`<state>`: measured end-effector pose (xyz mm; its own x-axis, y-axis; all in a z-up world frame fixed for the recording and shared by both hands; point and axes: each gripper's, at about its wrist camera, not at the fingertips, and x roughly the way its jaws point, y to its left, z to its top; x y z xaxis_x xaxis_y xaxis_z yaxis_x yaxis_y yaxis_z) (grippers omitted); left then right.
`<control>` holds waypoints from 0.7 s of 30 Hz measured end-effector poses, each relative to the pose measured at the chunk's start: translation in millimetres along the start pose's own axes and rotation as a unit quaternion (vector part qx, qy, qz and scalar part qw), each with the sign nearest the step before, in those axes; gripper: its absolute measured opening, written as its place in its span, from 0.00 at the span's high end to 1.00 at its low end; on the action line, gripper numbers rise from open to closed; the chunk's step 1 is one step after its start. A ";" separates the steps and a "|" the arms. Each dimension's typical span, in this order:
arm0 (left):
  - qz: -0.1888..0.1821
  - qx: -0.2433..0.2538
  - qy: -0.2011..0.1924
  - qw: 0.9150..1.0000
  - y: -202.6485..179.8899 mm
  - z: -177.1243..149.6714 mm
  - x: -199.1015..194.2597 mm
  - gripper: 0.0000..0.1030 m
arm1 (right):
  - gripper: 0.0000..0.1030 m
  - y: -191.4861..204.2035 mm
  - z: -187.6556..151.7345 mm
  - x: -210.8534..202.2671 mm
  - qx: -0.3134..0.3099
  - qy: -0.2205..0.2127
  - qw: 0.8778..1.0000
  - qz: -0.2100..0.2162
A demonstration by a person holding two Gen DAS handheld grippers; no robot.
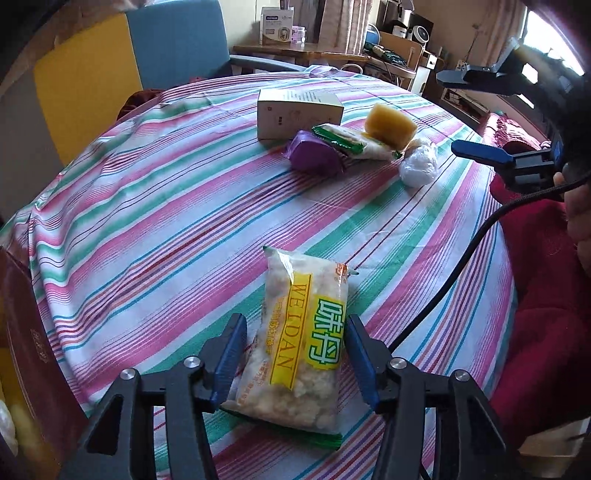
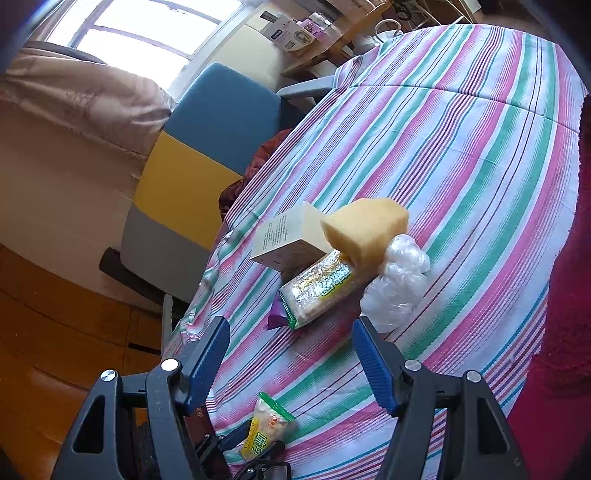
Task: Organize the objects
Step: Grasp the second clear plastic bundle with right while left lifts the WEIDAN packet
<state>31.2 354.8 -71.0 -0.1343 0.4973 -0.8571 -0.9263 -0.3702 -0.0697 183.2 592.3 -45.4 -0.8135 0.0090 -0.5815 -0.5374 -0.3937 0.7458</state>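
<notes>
left gripper (image 1: 295, 354) astride snack packet (image 1: 299, 354), grip unclear | right gripper (image 2: 291, 354) parted, empty | packets: two | sponge (image 1: 389, 123): one

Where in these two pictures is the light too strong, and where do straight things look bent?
Right wrist view: the bright window at upper left is washed out to white. Left wrist view: a second window at upper right glares as well. Both views: the fisheye lens bows the pink, green and white striped tablecloth into curves, and the corners go dark.
</notes>
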 end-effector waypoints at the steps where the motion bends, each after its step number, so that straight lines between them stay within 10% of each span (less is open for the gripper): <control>1: 0.002 0.002 0.000 1.000 -1.3 2.2 2.4 0.46 | 0.32 -1.0 0.1 0.5 0.003 0.001 1.000 -0.006; 18: 0.005 -0.025 -0.031 0.999 3.5 -15.3 -4.0 0.59 | 0.34 -29.0 34.1 46.2 0.051 0.027 0.977 -0.208; 21: 0.004 -0.028 -0.036 0.999 4.4 -17.2 -5.1 0.59 | 0.65 -21.7 32.4 63.8 0.009 0.057 0.971 -0.233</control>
<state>33.8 337.1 -75.8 -0.1685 0.5479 -0.8194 -0.9042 -0.4168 -0.0927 135.8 631.2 -88.2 -0.4513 0.0808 -0.8887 -0.8460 -0.3557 0.3973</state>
